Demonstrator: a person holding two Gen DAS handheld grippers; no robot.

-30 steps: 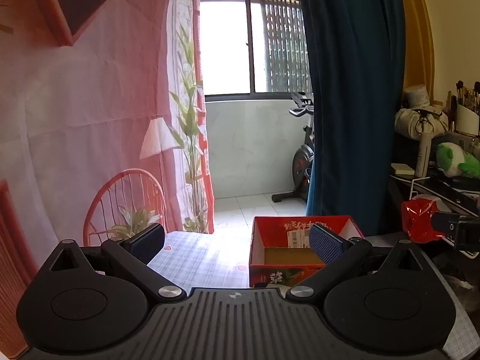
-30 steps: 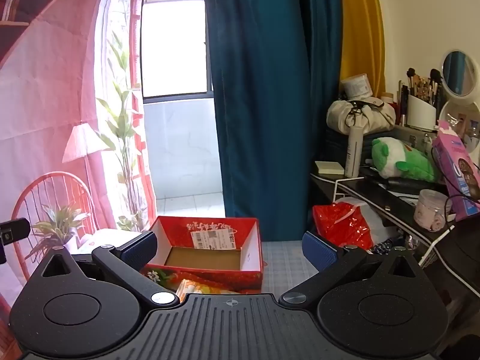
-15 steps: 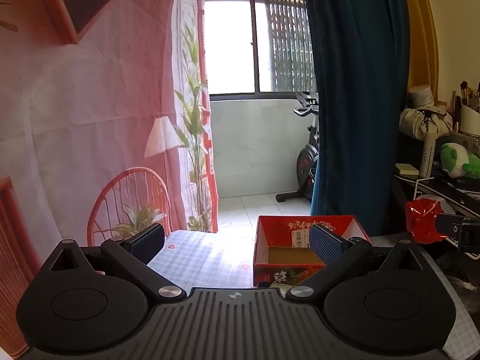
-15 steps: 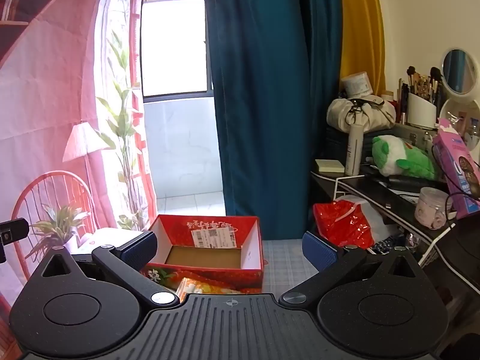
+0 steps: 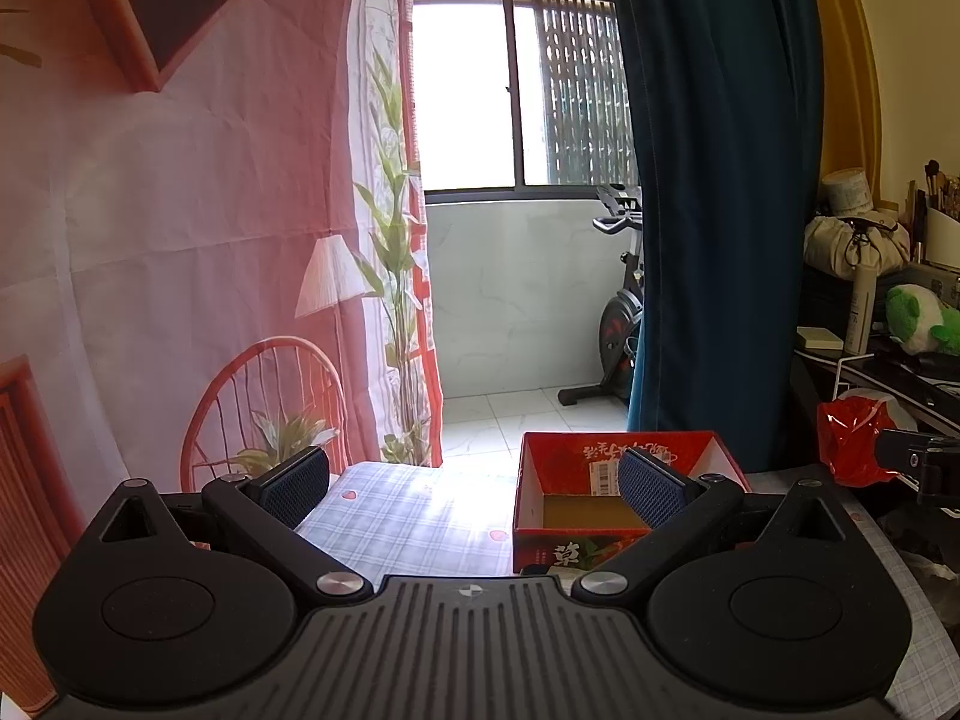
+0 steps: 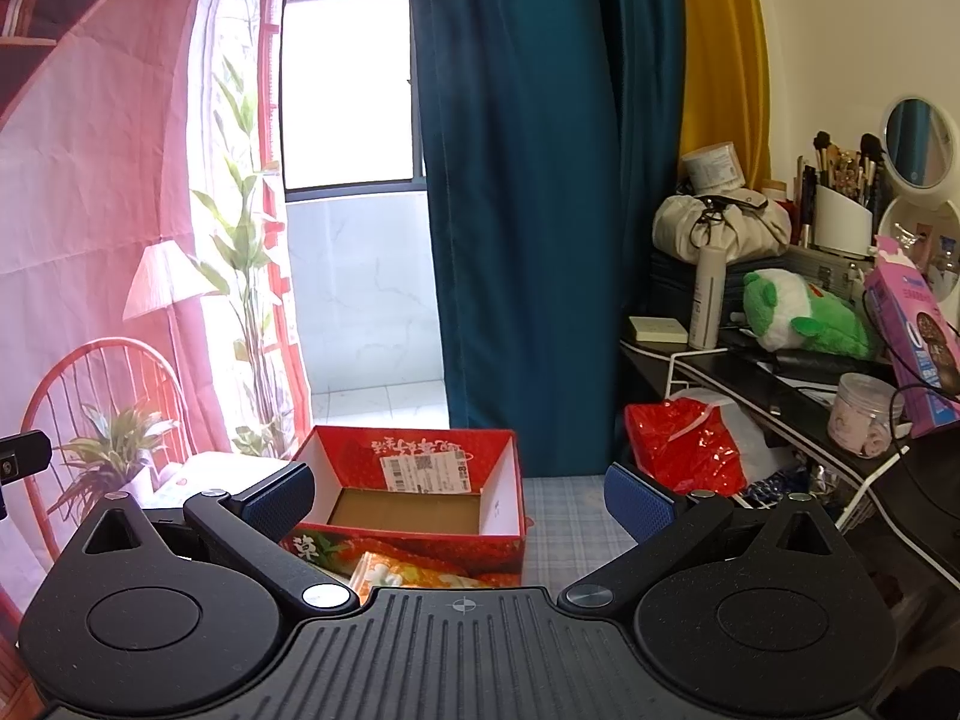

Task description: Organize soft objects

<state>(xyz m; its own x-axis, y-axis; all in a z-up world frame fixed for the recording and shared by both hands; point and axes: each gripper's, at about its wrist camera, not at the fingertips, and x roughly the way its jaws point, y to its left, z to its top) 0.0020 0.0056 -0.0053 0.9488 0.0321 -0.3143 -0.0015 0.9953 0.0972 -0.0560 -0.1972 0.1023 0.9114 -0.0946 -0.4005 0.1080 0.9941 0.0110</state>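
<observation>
We hold both tools level above a table covered in a pale blue checked cloth (image 5: 414,516), and neither has anything in its grasp: the left gripper (image 5: 474,483) has its blue-padded fingers (image 5: 651,487) spread wide and bare, and the right gripper (image 6: 459,495) is spread just as wide, with nothing between its fingers (image 6: 637,501). An open red cardboard box with a white shipping label on its inner wall (image 6: 414,495) stands just ahead of us, behind and slightly inside the left gripper's right finger, and between the right gripper's fingers, nearer the left one. Its brown floor looks bare. A flat orange and white printed packet (image 6: 396,570) lies against the box's near wall, partly hidden under the right gripper's body; we cannot tell whether it is soft. A crinkled red plastic bag (image 6: 681,447) sits beyond the right gripper's right finger, and a green and white plush toy (image 6: 798,315) rests well apart on the black side shelf (image 6: 780,384). We judge the sorting has not begun, with the box waiting as the likely container. The next move calls for choosing one soft item, probably the nearest, lowering released fingers around it and closing gently, since such things squash and slip.
</observation>
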